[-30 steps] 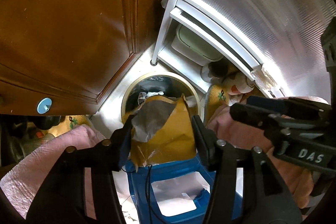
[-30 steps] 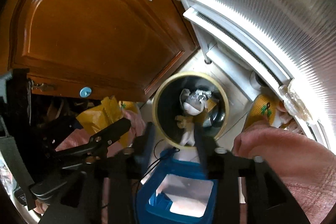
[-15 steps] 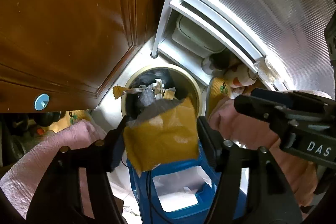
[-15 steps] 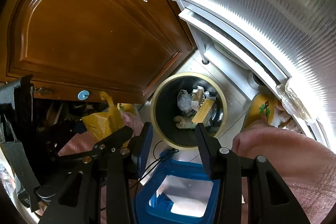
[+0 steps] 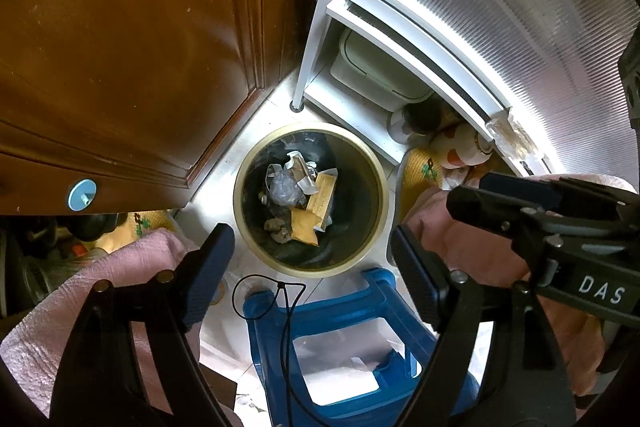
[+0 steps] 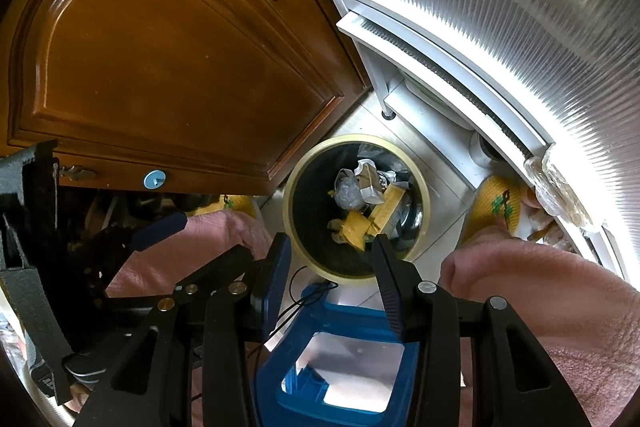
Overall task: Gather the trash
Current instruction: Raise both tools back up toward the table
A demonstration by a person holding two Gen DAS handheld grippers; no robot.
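While both my grippers hang over the round gold-rimmed trash bin (image 5: 310, 199), the item of record, a yellow paper wrapper (image 5: 306, 227), lies inside it among crumpled plastic and paper scraps, straight ahead of and below my left gripper (image 5: 308, 267), whose fingers stand wide apart and hold nothing. My right gripper (image 6: 328, 271) is likewise parted and empty, its fingers framing the bin's near rim above a blue plastic stool (image 5: 344, 347); both look about equally near. Change against half a second ago: the wrapper was pinched in my left fingers, now it rests in the bin.
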